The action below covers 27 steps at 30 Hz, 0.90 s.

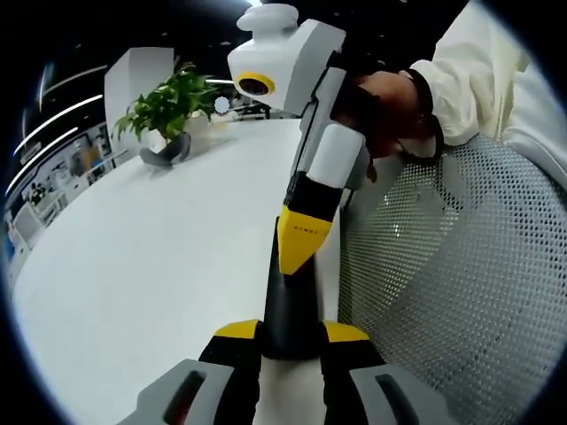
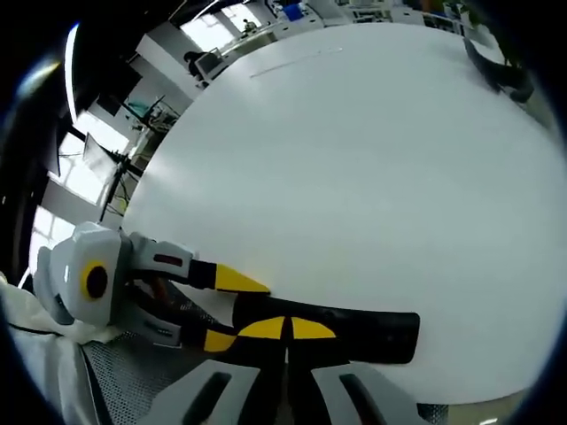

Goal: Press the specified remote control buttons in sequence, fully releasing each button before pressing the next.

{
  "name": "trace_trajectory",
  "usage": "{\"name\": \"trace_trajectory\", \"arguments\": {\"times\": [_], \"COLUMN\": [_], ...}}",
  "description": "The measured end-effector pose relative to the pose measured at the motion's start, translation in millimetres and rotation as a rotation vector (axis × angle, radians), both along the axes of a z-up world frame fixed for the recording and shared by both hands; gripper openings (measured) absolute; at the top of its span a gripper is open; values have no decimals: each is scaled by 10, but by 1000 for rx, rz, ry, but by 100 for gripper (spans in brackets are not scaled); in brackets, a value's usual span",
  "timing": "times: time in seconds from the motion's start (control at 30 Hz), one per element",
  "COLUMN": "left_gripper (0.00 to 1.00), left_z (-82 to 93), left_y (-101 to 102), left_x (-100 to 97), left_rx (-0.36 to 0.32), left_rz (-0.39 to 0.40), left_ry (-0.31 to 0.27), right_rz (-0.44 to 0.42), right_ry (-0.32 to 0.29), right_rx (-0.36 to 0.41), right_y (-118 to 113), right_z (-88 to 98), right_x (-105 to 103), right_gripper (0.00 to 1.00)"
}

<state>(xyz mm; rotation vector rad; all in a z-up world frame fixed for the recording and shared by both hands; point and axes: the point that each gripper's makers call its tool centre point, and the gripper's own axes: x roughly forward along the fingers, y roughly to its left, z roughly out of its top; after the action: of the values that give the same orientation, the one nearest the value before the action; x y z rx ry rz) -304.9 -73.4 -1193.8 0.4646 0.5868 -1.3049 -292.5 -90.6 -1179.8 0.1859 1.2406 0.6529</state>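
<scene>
A black remote control [image 1: 288, 297] lies lengthwise at the near edge of the white table [image 1: 151, 266]. My left gripper [image 1: 291, 333] is shut on its near end, one yellow-tipped jaw on each side. From the upper right, my right gripper [image 1: 304, 243] comes down with its yellow tips together, resting on the remote's top face. In the right gripper view, my right gripper [image 2: 290, 328] is shut with its tips on the remote [image 2: 376, 336], and the left gripper [image 2: 229, 310] clamps the remote's left end. The buttons are hidden.
A potted green plant [image 1: 168, 111] stands at the far side of the table, with a dark curved object [image 2: 496, 66] there too. A grey mesh chair [image 1: 461, 283] sits beside the table edge. A person's hand [image 1: 390, 97] and white sleeve hold the right gripper.
</scene>
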Motion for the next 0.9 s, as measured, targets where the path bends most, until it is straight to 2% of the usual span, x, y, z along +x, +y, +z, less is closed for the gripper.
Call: {"name": "trace_trajectory", "arguments": {"times": [0.2,0.5,0.7,0.9], "left_gripper": [25,25,25,25], "left_z": [3,1,0,2], "left_y": [-2,0,-1,-3], "left_x": [-3,-1,0,1], "left_rx": [0,-1,-1,0], "left_rz": [0,0,-1,-1], "left_ry": [-3,-2,-3,-3], "right_rz": [36,2,12,-34], "right_ry": [-4,20,13,45], "right_rx": [-40,-14,-22,14], "right_y": [1,-10,-4,-18], "right_z": [-58,-53,-56,-57], "right_x": [-35,-23,-18,-12], "right_gripper": [0,0,0,0]}}
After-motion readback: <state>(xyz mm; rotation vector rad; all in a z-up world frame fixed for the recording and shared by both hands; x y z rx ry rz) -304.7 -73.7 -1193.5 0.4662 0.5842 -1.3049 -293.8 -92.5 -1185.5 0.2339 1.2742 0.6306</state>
